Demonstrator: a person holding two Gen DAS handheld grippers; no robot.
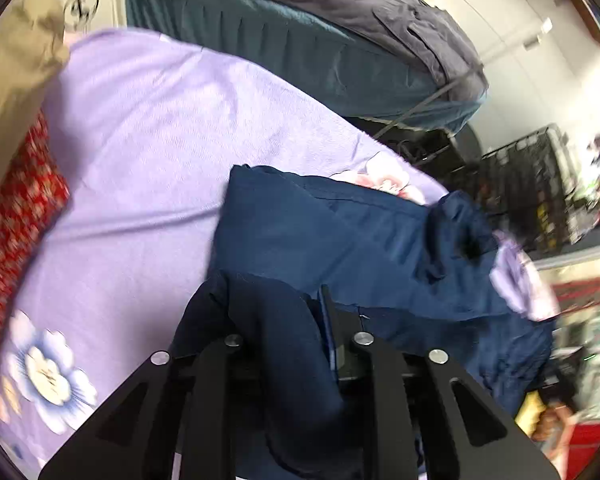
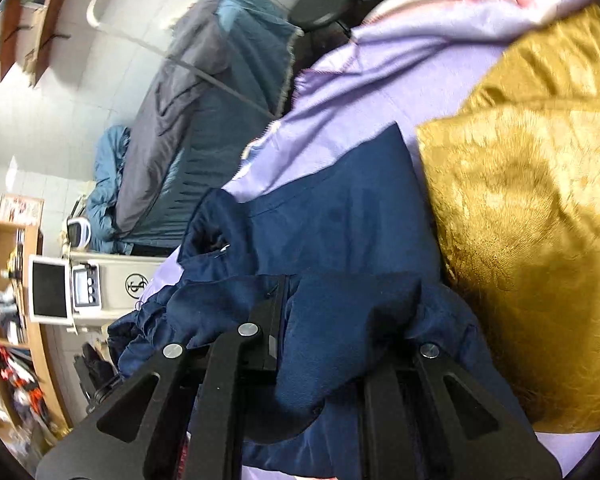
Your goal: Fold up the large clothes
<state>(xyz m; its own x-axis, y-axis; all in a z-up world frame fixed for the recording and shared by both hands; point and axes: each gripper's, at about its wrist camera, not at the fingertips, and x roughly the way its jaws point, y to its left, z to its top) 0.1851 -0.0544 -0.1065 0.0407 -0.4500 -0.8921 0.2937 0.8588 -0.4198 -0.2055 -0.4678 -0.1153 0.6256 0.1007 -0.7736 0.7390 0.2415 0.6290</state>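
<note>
Left wrist view: navy garment [image 1: 340, 232] on lilac floral bedsheet [image 1: 140, 152], mid-fold. Left gripper [image 1: 284, 320] and right gripper [image 2: 332, 312] both clamped on its fabric. Next, likely: lay the carried edge flat, release.

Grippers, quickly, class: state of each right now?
Left gripper: navy garment bunched between its jaws; firm grip cannot be told.
Right gripper: shut on the navy garment.

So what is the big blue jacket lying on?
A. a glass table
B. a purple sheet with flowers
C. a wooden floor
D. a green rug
B: the blue jacket is spread over a purple sheet printed with flowers, seen in both wrist views.
</note>
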